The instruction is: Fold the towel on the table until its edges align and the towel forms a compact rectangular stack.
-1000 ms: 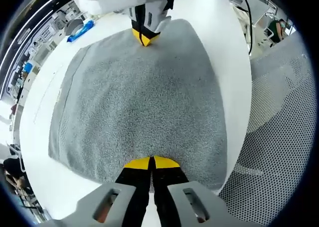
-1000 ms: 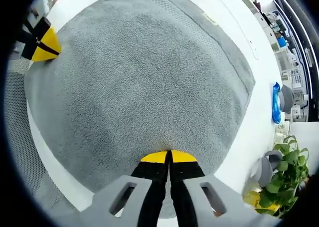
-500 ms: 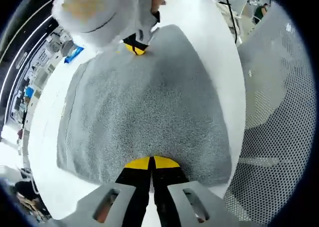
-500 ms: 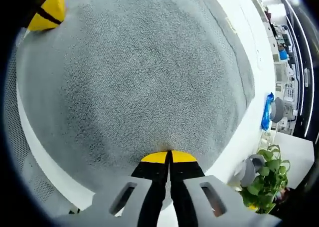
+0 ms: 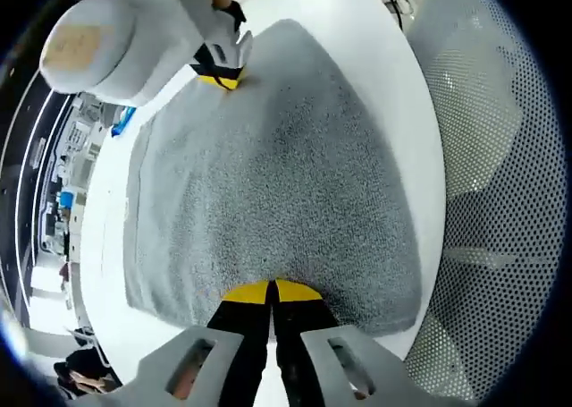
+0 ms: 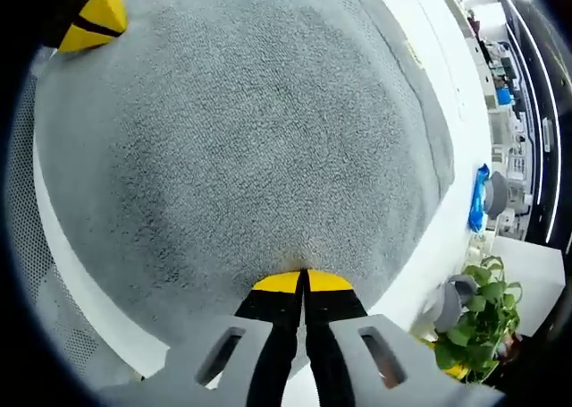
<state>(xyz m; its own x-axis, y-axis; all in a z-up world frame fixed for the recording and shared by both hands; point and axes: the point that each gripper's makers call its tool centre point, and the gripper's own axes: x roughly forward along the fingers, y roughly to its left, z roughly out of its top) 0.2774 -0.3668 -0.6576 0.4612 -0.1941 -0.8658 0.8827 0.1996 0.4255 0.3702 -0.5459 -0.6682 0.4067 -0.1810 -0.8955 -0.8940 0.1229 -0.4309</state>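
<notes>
Right now, line by line, what I see from my station:

Towel: grey towel lies spread on the white worktop, with a doubled edge showing along its far side in the right gripper view.

Left tongs: my left tongs have their yellow tips pressed together with no gap, pinching the near edge of the towel; the cloth runs away from them across the worktop.

Right tongs: my right tongs are likewise drawn together tip to tip on the towel's edge nearest that camera, the cloth fanning out ahead of them.

Tongs to each other: in the left gripper view the right tongs sit at the towel's far edge, under a white sleeve; in the right gripper view the left tongs sit at the far left corner of the towel. So I hold it at two ends of the same side.

Surroundings: perforated grey mesh surface lies beyond the worktop's edge; a blue item and a green potted plant stand well apart from the towel, to its right in the right gripper view.
</notes>
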